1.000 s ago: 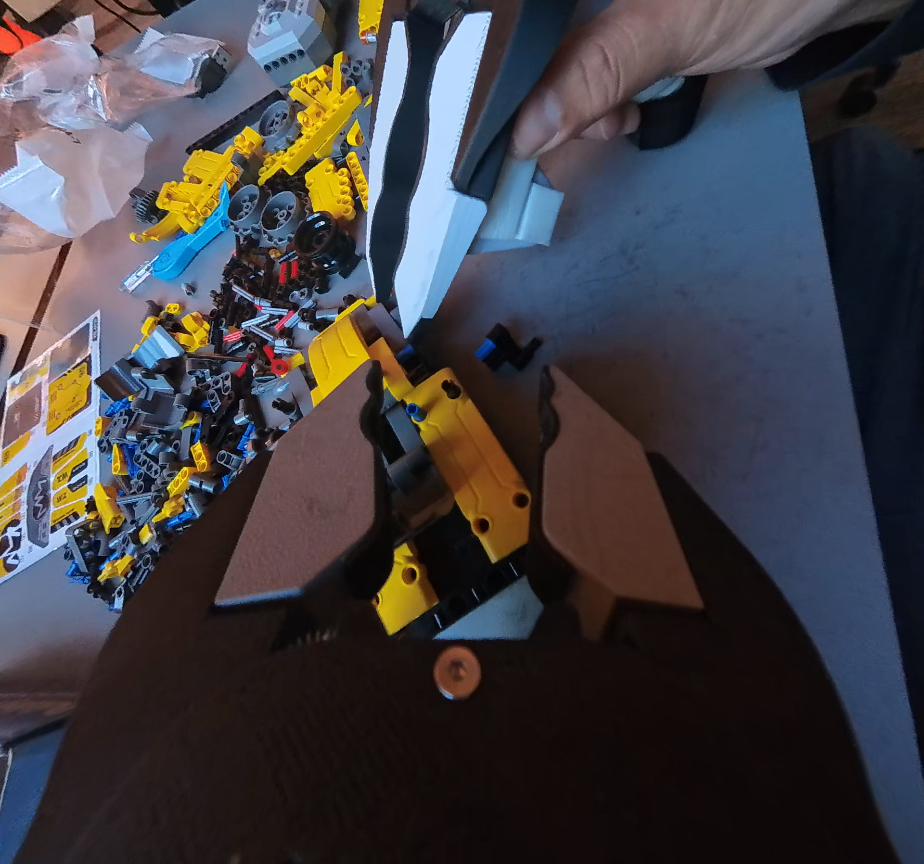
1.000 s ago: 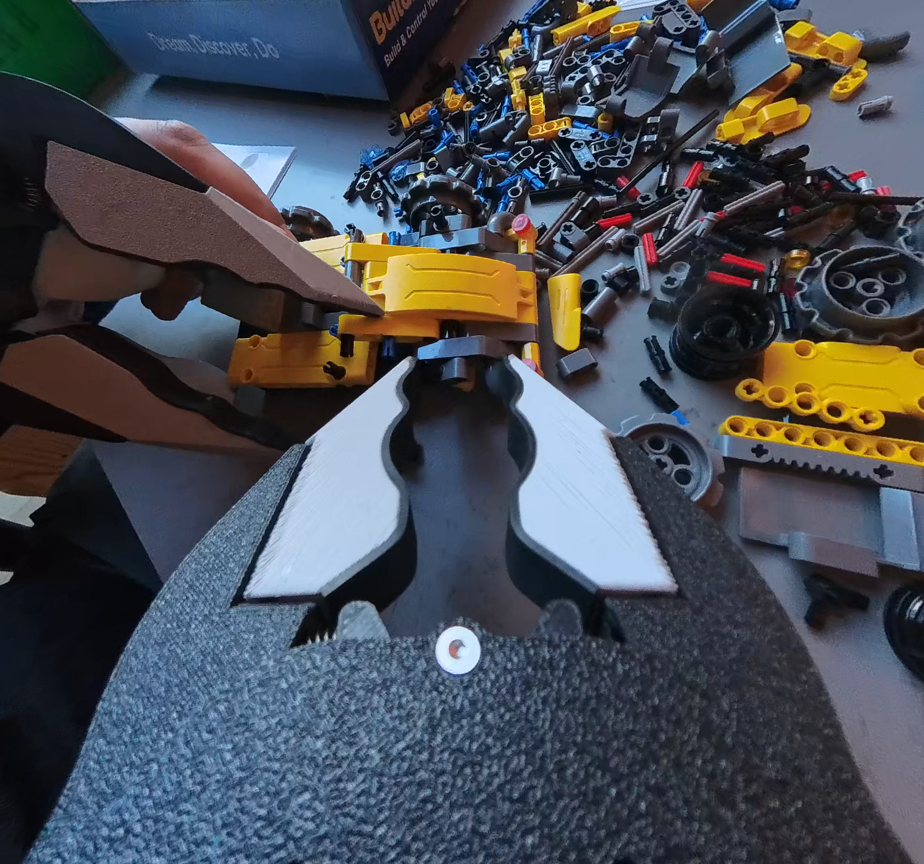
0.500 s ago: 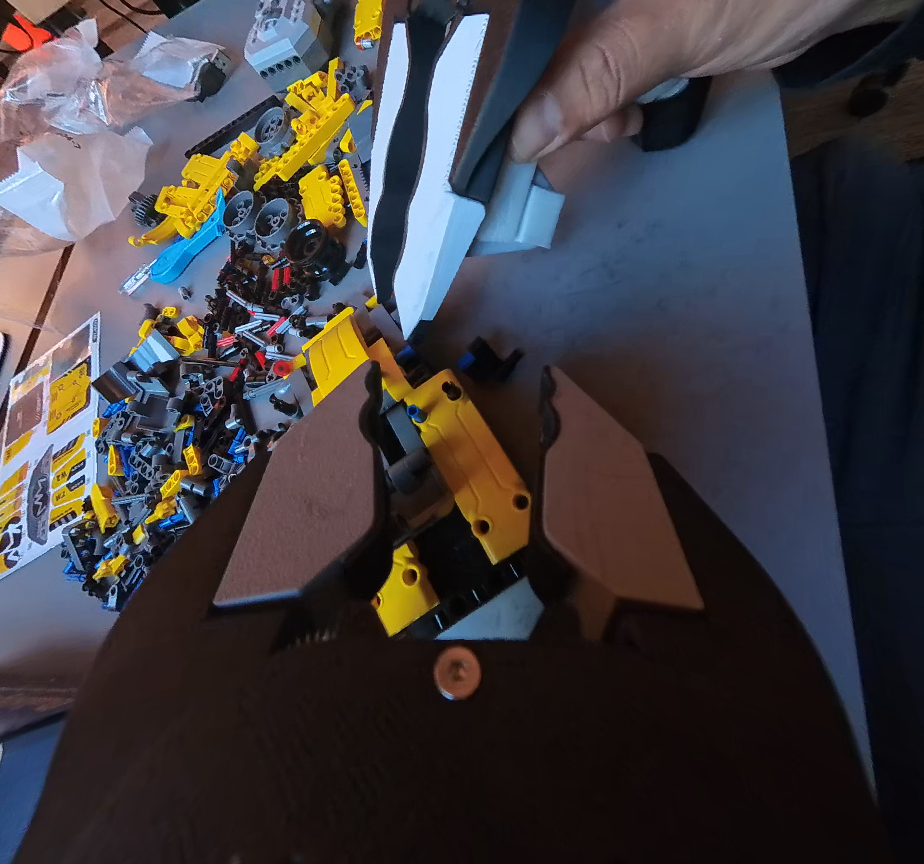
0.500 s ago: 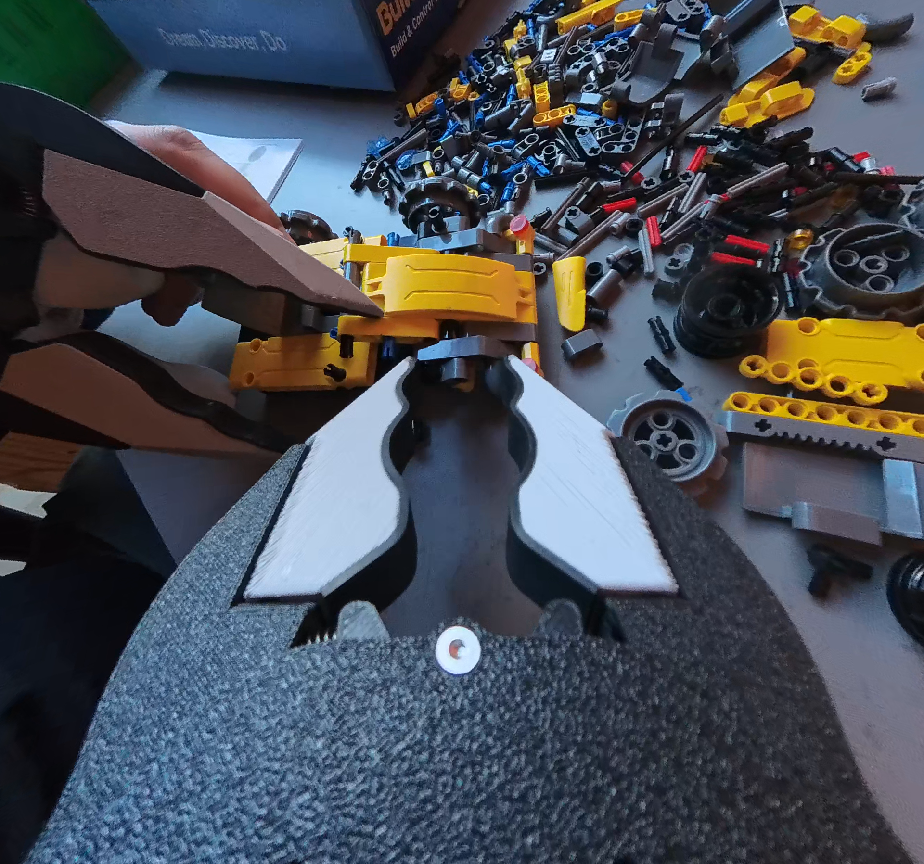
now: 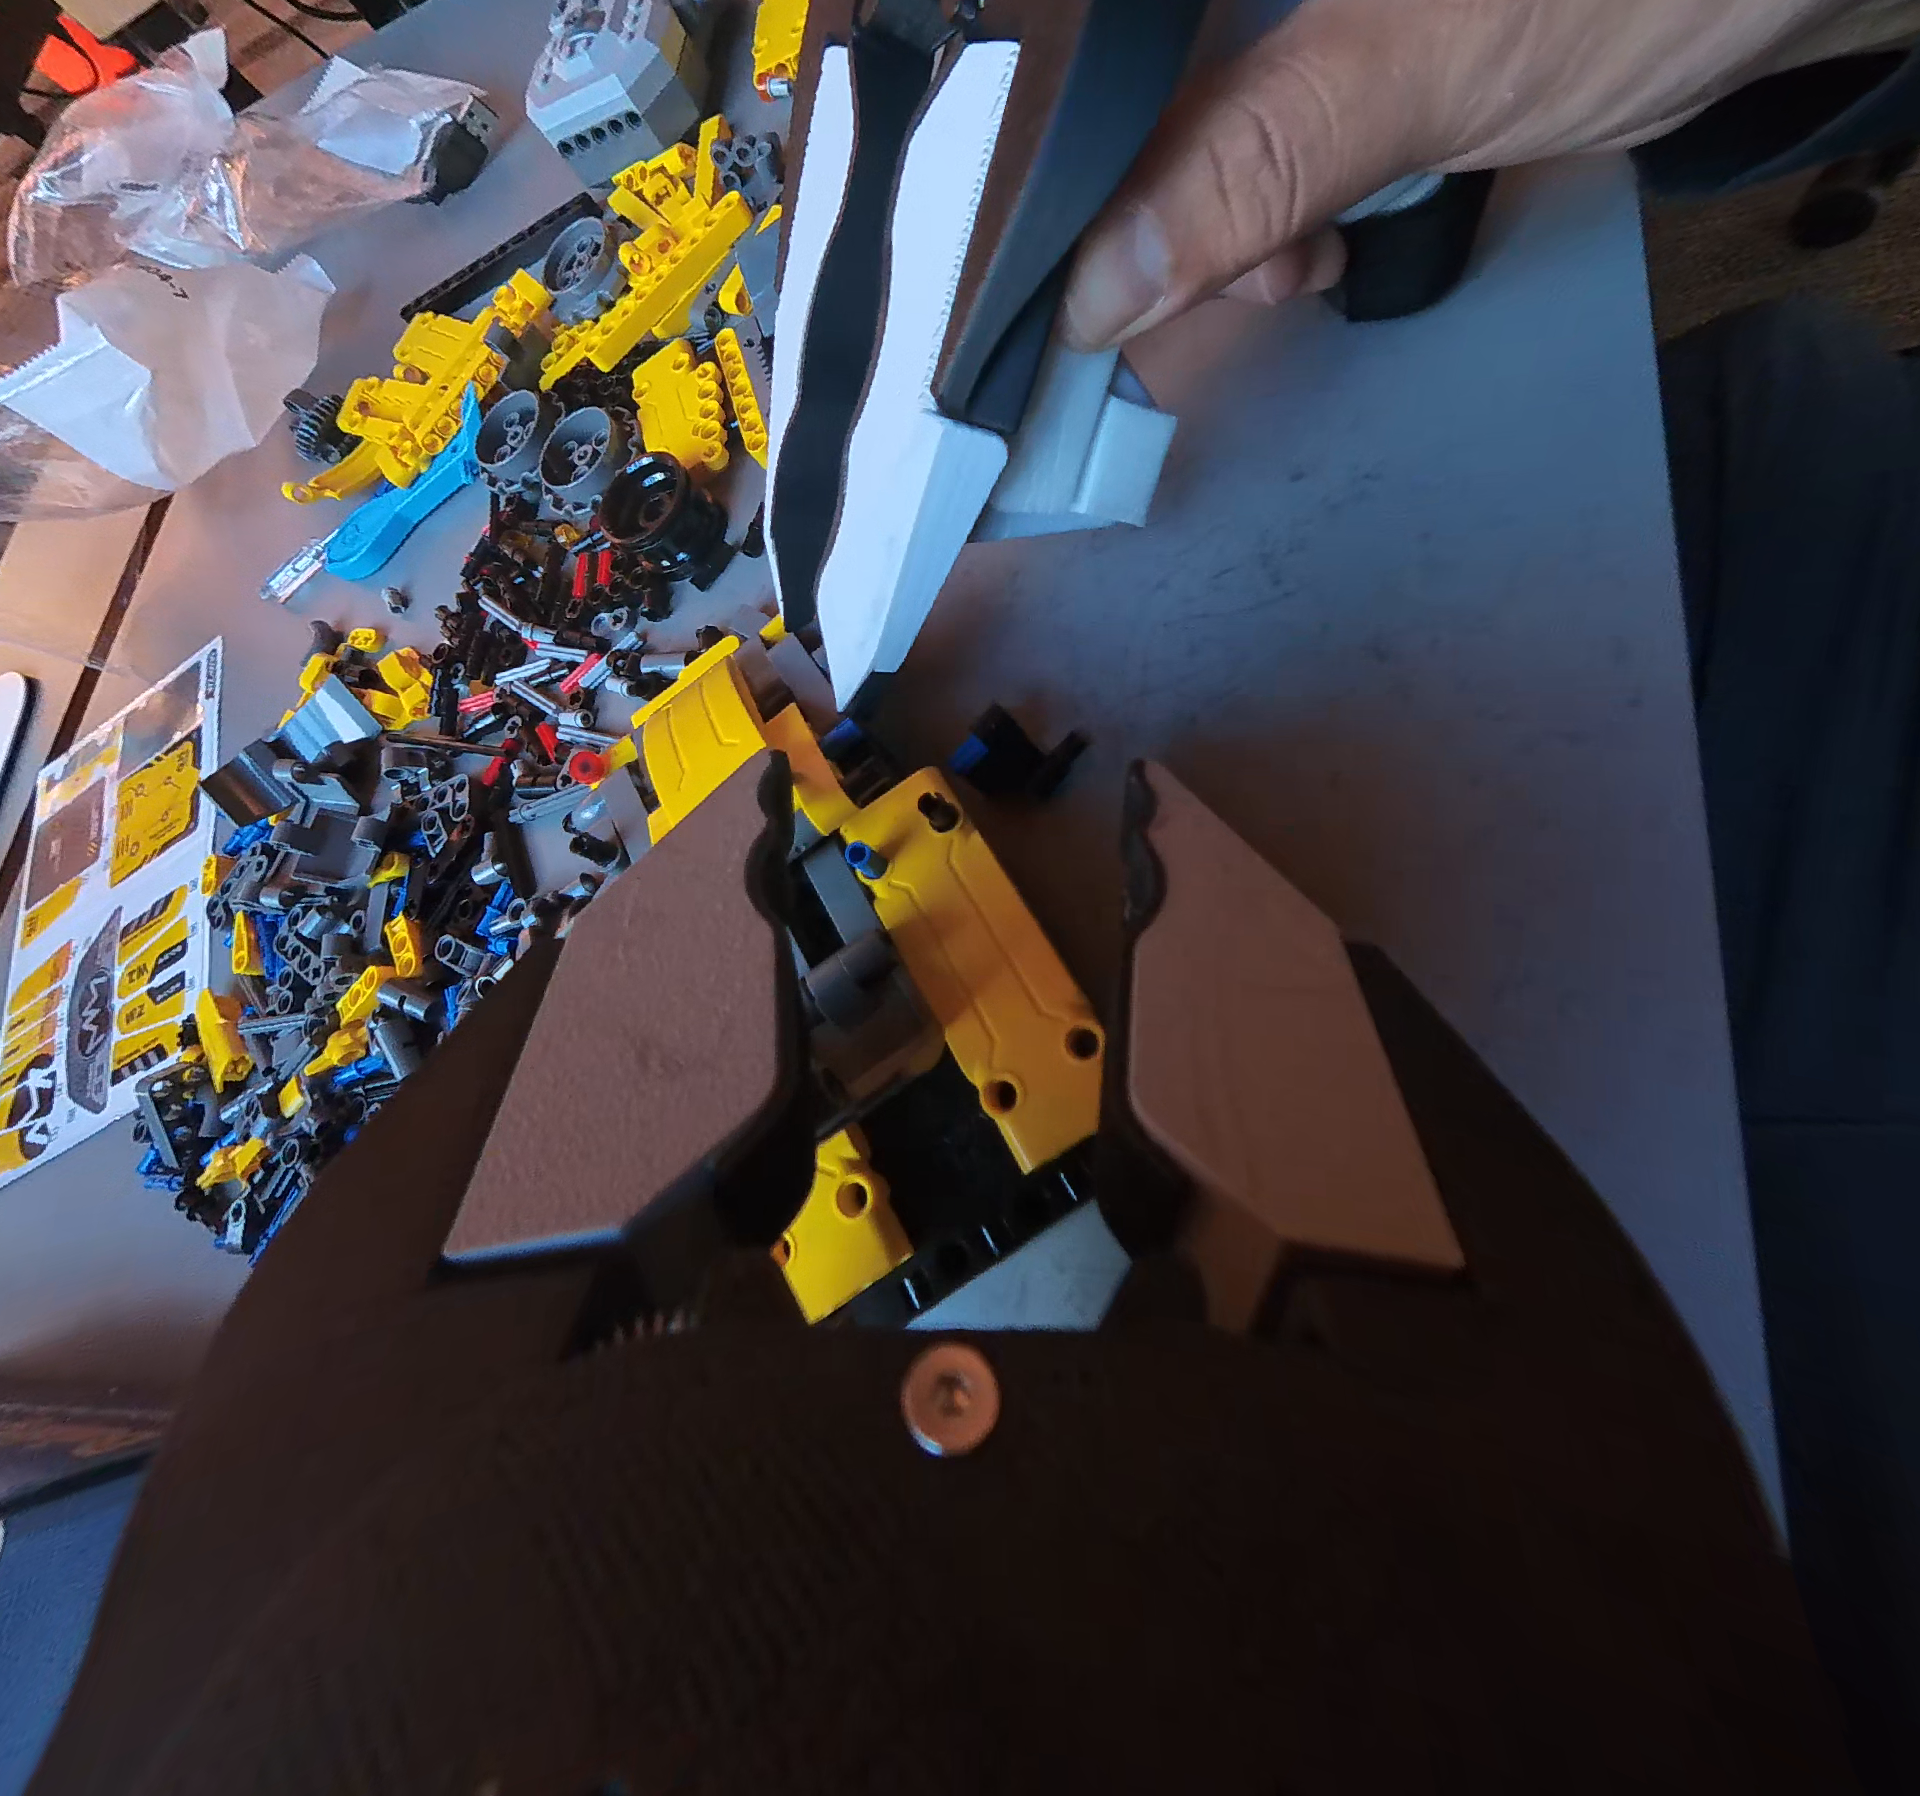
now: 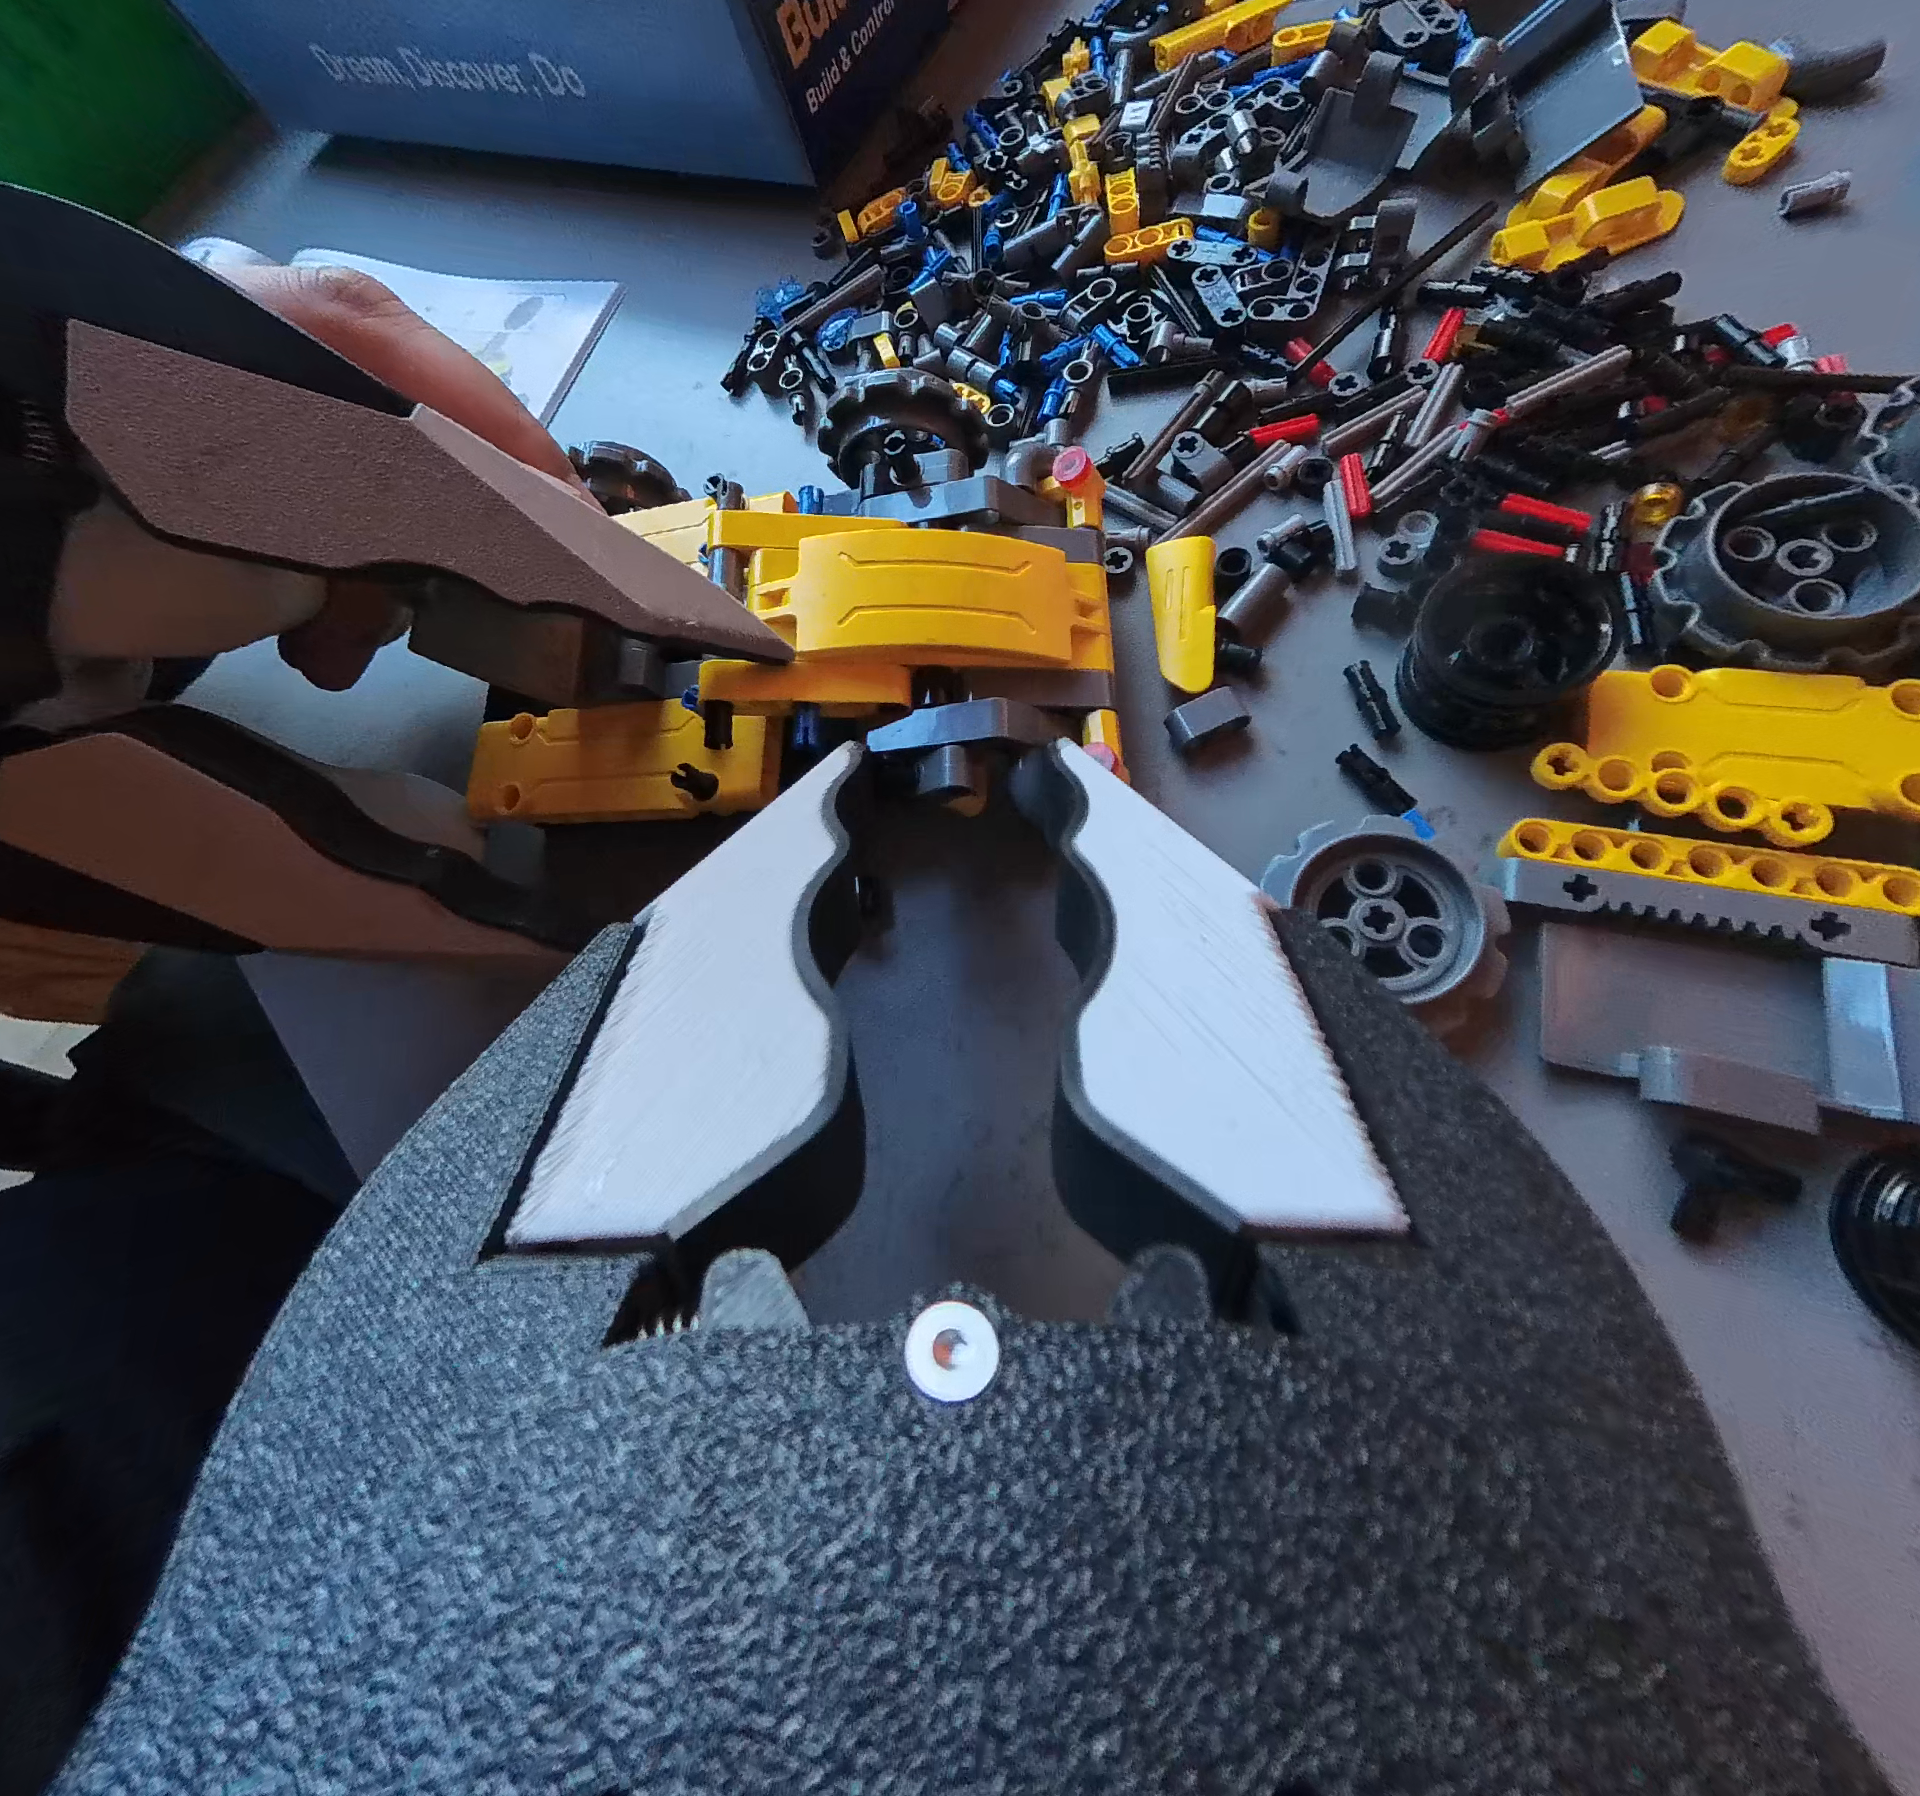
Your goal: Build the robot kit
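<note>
A partly built yellow and grey brick model lies on the grey table. My left gripper, with brown fingers, is shut on the model's rear end, which fills the space between its jaws. It also shows in the right wrist view, coming in from the left. My right gripper, with white fingers, is closed narrowly on a dark grey part at the model's near side. It also shows in the left wrist view, reaching down from above, held by a hand.
A pile of loose bricks, pins and axles spreads beyond the model, with wheels and yellow beams at the right. An open box stands at the back left. A sticker sheet, plastic bags and a grey block also lie nearby. My right tips are roughly 25 centimeters from the grey block.
Almost nothing. Both grippers keep their hold on the model; the views have shifted only slightly over the table.
</note>
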Demonstrator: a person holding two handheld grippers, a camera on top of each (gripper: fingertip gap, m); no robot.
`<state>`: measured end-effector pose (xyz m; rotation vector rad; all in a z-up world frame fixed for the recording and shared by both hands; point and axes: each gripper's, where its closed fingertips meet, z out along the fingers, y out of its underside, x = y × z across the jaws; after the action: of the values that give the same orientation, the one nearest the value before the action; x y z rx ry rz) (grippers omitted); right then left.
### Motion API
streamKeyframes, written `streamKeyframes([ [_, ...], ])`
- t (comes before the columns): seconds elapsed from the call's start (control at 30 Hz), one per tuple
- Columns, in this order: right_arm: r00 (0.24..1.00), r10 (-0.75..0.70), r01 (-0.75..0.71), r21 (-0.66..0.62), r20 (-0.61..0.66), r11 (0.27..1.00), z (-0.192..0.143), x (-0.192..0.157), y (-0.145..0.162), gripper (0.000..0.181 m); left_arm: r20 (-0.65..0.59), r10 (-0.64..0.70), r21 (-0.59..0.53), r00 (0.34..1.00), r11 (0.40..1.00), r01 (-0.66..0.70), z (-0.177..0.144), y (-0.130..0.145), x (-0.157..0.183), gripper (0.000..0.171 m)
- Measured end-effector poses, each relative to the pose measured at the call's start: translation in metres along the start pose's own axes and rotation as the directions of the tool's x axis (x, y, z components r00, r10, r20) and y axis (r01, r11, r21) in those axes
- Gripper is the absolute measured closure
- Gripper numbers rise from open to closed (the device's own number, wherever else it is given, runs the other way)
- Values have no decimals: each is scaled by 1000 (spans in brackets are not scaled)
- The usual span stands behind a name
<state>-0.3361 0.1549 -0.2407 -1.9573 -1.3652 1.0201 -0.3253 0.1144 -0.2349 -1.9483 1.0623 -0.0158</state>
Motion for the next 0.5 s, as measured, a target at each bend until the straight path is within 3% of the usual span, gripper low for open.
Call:
streamKeyframes([
  [0.5,1000,7,-7,1,9,1000,0,0,0,148,-7,-5,4,1000,1000,5,0,0,0,111],
])
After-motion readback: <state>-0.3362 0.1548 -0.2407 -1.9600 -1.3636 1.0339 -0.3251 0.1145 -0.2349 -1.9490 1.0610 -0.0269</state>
